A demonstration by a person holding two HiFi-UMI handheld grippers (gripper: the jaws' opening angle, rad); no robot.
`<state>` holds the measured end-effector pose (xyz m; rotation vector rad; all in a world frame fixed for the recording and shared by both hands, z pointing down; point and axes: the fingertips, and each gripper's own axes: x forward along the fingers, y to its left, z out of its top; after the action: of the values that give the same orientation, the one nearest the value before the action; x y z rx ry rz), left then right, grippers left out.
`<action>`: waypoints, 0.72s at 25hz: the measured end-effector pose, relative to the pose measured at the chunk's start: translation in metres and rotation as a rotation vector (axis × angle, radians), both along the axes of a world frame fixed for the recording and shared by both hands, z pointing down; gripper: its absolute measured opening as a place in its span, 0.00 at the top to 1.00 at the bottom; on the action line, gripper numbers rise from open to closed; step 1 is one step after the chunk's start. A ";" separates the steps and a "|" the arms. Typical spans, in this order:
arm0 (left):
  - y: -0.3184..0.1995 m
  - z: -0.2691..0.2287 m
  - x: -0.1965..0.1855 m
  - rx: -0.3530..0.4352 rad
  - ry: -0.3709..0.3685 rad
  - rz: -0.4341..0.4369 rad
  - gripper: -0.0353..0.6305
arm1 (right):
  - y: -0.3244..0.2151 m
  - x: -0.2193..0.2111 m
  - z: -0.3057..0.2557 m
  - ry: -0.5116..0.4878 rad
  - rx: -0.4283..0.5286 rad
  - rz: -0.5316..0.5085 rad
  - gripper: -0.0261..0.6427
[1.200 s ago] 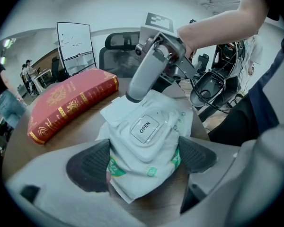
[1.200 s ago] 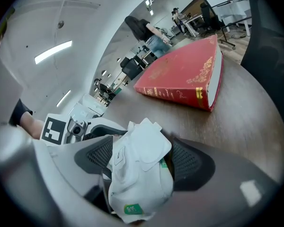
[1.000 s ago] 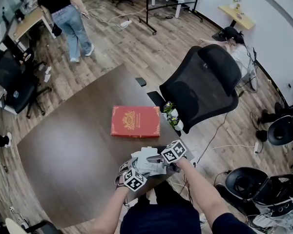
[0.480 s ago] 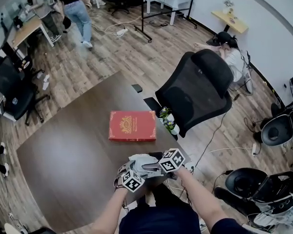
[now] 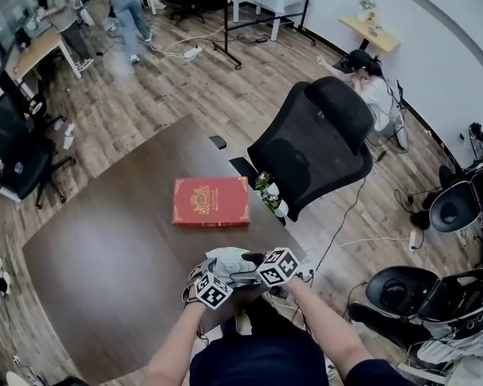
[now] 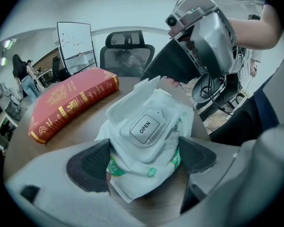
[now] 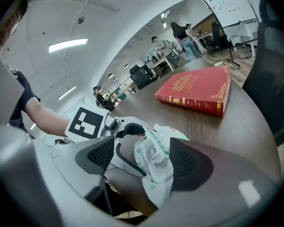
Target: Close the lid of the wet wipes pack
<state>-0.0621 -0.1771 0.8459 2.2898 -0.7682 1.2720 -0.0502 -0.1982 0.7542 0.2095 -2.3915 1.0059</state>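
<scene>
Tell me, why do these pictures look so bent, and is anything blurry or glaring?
Head view: a wide lens bows the floor and wall, evenly lit and mostly sharp. Left gripper view: fisheye with dark corners; the wet wipes pack is crisp, the near foreground soft. Right gripper view: same round frame; the ceiling light glares, and the red book looks sharp.
</scene>
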 end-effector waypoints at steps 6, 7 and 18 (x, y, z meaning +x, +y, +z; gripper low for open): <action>0.000 -0.003 0.000 -0.004 0.003 0.000 0.26 | 0.006 0.002 0.005 0.022 -0.021 0.043 0.46; 0.000 -0.003 0.000 -0.005 0.004 0.000 0.26 | 0.007 0.003 0.007 0.031 -0.025 0.054 0.51; -0.001 -0.001 0.001 0.001 0.007 -0.002 0.26 | 0.006 0.006 0.034 0.156 -0.025 0.153 0.67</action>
<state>-0.0615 -0.1780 0.8451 2.2927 -0.7692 1.2629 -0.0444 -0.1917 0.7879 0.4514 -2.2466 1.0468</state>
